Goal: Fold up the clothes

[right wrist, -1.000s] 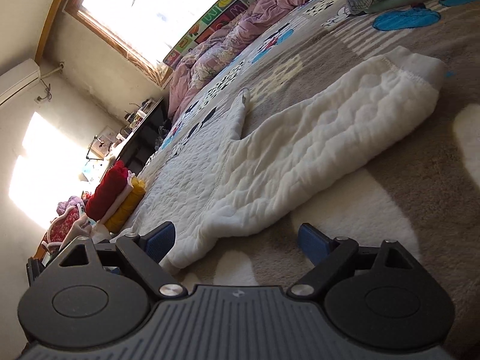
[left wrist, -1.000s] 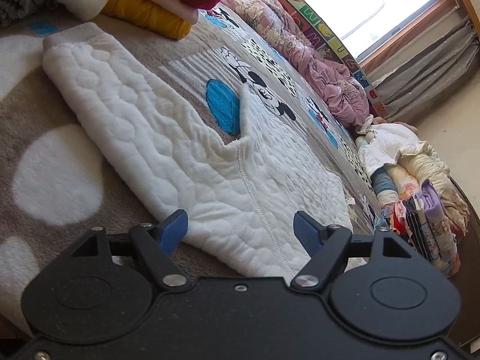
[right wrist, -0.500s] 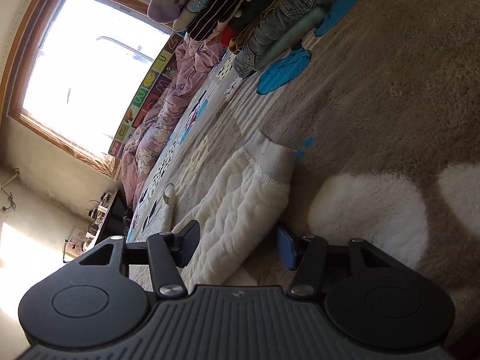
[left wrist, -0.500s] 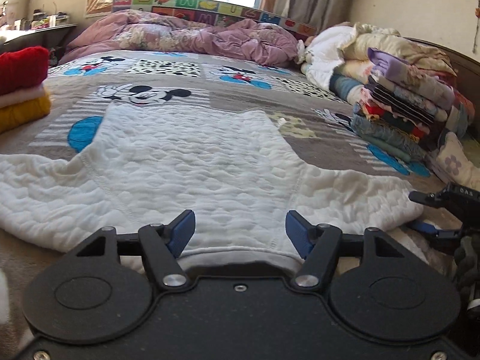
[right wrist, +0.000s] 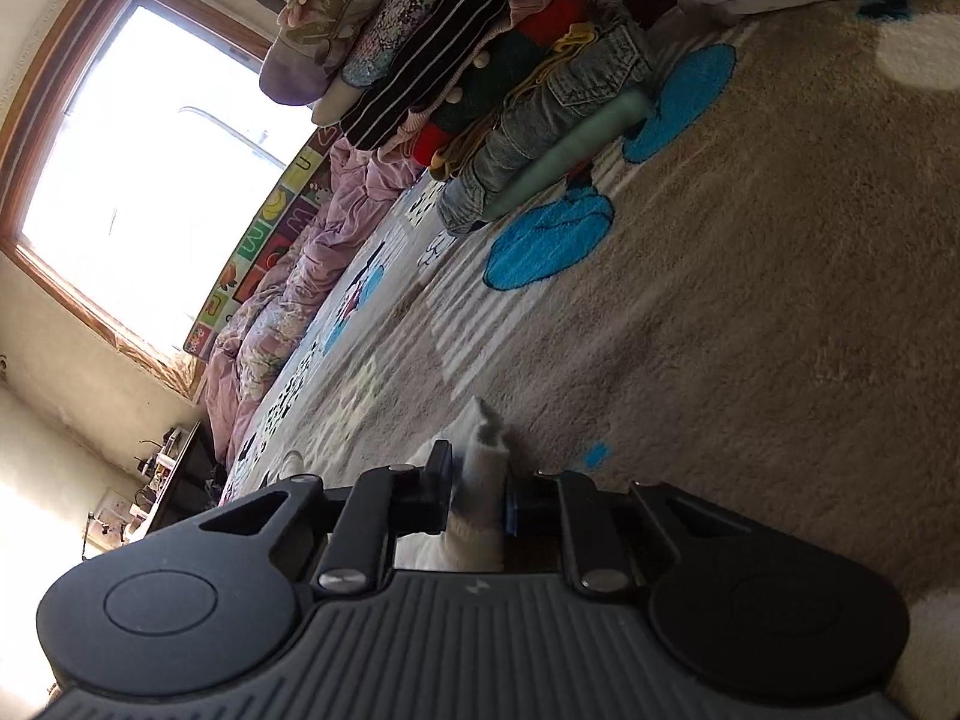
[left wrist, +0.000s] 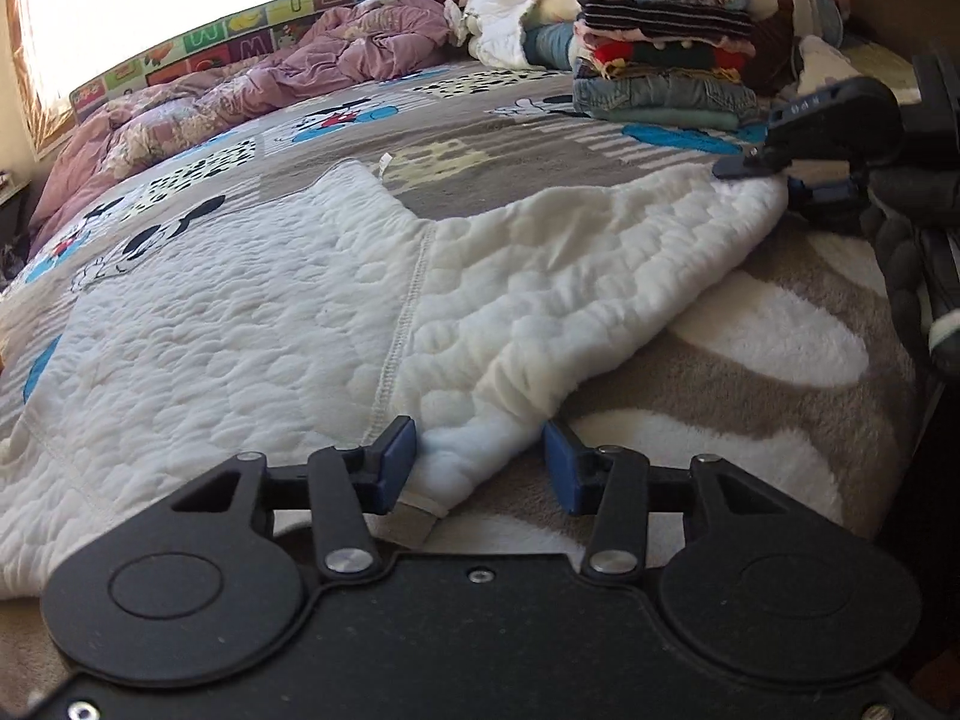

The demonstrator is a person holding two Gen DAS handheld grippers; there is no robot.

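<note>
A white quilted top (left wrist: 252, 324) lies flat on the patterned bed blanket (left wrist: 720, 396), its sleeve (left wrist: 630, 252) stretched to the right. My left gripper (left wrist: 479, 462) is open, its blue pads either side of the garment's near shoulder edge. My right gripper (right wrist: 477, 492) is shut on the sleeve cuff (right wrist: 483, 468); it also shows in the left wrist view (left wrist: 774, 174) at the sleeve's far end.
A tall stack of folded clothes (left wrist: 666, 54) stands at the back right, also in the right wrist view (right wrist: 480, 90). A crumpled pink quilt (left wrist: 252, 90) lies along the window side. The blanket's edge drops off at the right.
My right gripper has closed on the sleeve cuff. My left gripper has shifted right along the garment's near edge to the shoulder and narrowed a little.
</note>
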